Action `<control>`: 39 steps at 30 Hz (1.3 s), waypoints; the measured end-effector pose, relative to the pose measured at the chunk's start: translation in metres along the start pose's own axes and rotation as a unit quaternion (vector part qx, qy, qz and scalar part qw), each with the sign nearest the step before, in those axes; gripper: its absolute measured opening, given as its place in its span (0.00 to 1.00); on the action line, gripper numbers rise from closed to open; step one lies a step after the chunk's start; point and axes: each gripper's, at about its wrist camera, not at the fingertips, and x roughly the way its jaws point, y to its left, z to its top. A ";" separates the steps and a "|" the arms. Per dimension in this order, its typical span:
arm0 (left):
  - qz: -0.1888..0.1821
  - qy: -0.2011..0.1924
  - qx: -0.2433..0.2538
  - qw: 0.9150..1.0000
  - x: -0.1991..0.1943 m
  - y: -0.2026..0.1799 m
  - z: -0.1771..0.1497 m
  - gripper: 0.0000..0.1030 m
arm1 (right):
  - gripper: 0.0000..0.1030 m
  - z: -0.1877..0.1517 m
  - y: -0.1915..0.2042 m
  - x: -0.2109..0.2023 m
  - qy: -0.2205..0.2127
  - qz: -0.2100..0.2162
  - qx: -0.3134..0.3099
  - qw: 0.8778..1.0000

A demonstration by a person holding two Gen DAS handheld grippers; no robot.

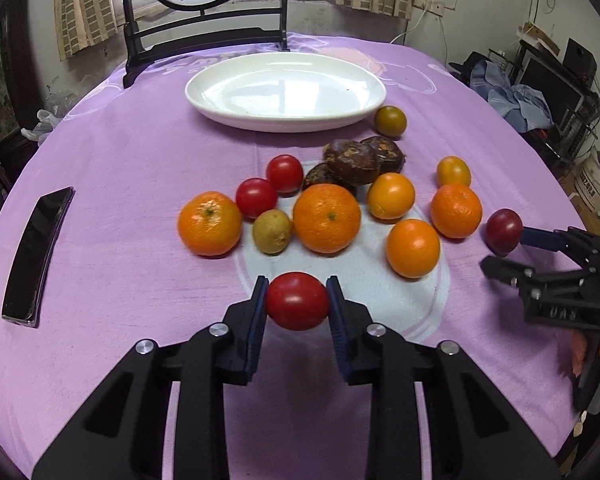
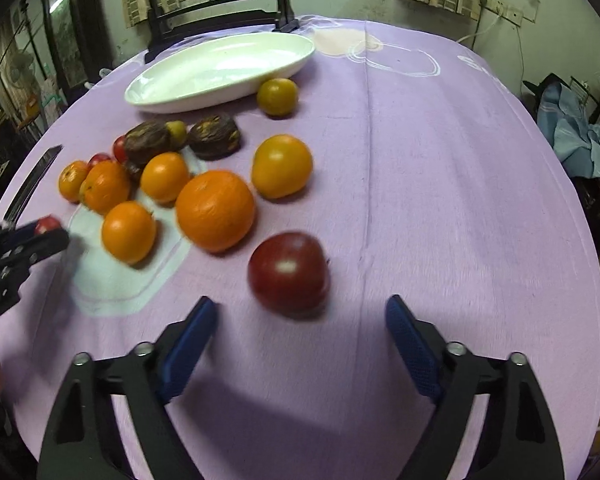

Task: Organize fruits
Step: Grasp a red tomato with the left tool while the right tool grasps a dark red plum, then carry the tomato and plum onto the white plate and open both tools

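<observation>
The left gripper pinches a red tomato, while the right gripper is spread before a dark tomato.

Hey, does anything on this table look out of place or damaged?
Yes. A black phone lies on the purple tablecloth, left of the fruit, and is no fruit. The dark brown fruits near the white plate look wrinkled and blotchy, possibly spoiled. The plate has nothing on it.

The straight path to the white oval plate is blocked by clustered oranges and tomatoes; bare desk is left open on the right.
</observation>
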 end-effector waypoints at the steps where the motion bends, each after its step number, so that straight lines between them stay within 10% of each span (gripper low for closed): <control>1: 0.000 -0.001 -0.001 1.000 -0.001 0.002 -0.001 0.28 | 0.74 0.002 -0.002 0.000 -0.001 0.011 0.004 1.000; 10: 0.003 -0.006 0.004 1.000 0.000 0.010 0.009 0.28 | 0.38 0.014 -0.004 0.004 -0.002 0.037 -0.004 0.999; 25: -0.007 -0.039 0.053 0.998 0.007 0.019 0.112 0.28 | 0.37 0.096 0.028 -0.019 -0.055 0.084 -0.060 0.993; 39: 0.036 0.045 -0.007 0.998 0.143 0.052 0.215 0.28 | 0.38 0.191 0.072 0.094 0.018 0.109 -0.101 0.989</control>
